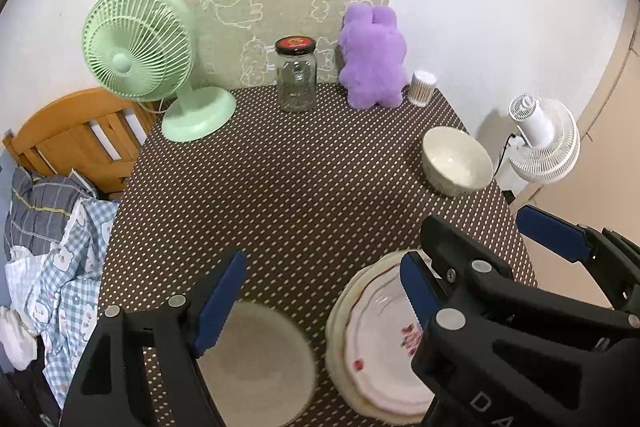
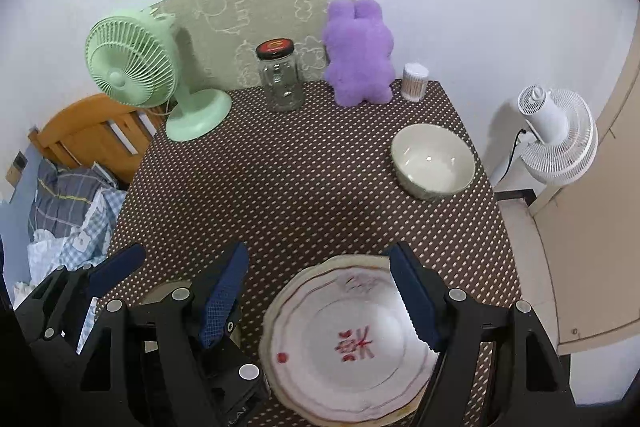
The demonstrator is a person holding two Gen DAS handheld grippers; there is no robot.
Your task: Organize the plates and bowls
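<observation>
- Table (image 2: 320,187) under a dotted brown cloth carries everything; the crockery sits along its near and right edges, within reach, while the clutter is pushed back out of the working space.
- Green fan (image 2: 132,67) at 10 o'clock, purple plush (image 2: 358,55) at 12 to 1 o'clock, glass jar (image 2: 280,75) at 12 o'clock and small cotton-swab tub (image 2: 415,82) at 1 o'clock line the far edge against the wall.
- Plates (image 2: 348,343), at 6 o'clock in the right wrist view, already lie nested, a red-marked white one on a cream one beneath, likely serving as the stack base.
- Cream bowl (image 2: 434,161) stands alone at 2 o'clock near the table's right edge, well apart from the stack, probably still to be gathered.
- Tan round dish (image 1: 256,363) lies at 6 o'clock in the left wrist view, just beside the plates; whether it is a plate or a bowl I cannot tell.
- Right gripper (image 2: 320,295) hovers over the plates, angled down, jaws spread wide across the stack, holding nothing.
- Left gripper (image 1: 320,291) hangs over the tan dish, jaws likewise wide apart and empty.
</observation>
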